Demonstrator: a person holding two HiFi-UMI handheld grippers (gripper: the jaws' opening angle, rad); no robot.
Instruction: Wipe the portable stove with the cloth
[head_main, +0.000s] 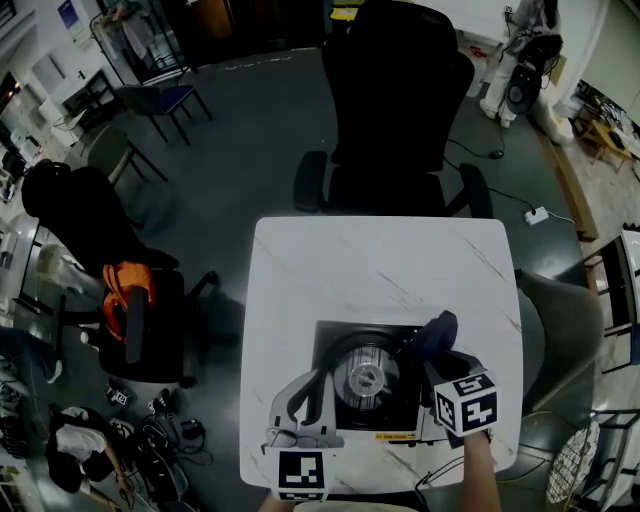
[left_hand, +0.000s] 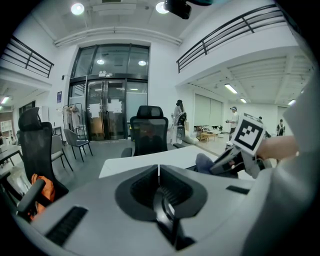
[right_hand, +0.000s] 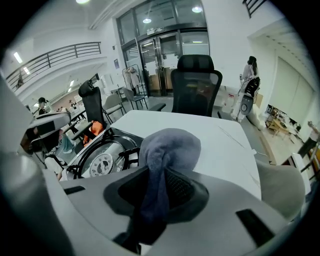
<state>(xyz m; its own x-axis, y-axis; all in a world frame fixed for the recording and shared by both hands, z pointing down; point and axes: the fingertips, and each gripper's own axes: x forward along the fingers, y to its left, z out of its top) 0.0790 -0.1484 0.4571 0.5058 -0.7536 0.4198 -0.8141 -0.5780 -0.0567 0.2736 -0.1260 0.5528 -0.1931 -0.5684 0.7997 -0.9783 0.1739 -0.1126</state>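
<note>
The portable stove (head_main: 368, 380) sits at the near edge of the white table (head_main: 380, 270), square to it, labelled front towards the person. The right gripper (right_hand: 161, 186) clamps the grey-blue cloth (right_hand: 167, 150). The cloth's bunched end projects forward along the jaws, over the stove's far right corner. The left gripper (left_hand: 159, 172), jaws together and empty, is over the stove's near left corner.

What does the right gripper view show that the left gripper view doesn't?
Right gripper view only: the burner, and the cloth clamped between the jaws of the right tool. Left gripper view only: the left tool shut on nothing, and the hand holding the right tool. Both: the white table, the black chair and the cloth.
</note>
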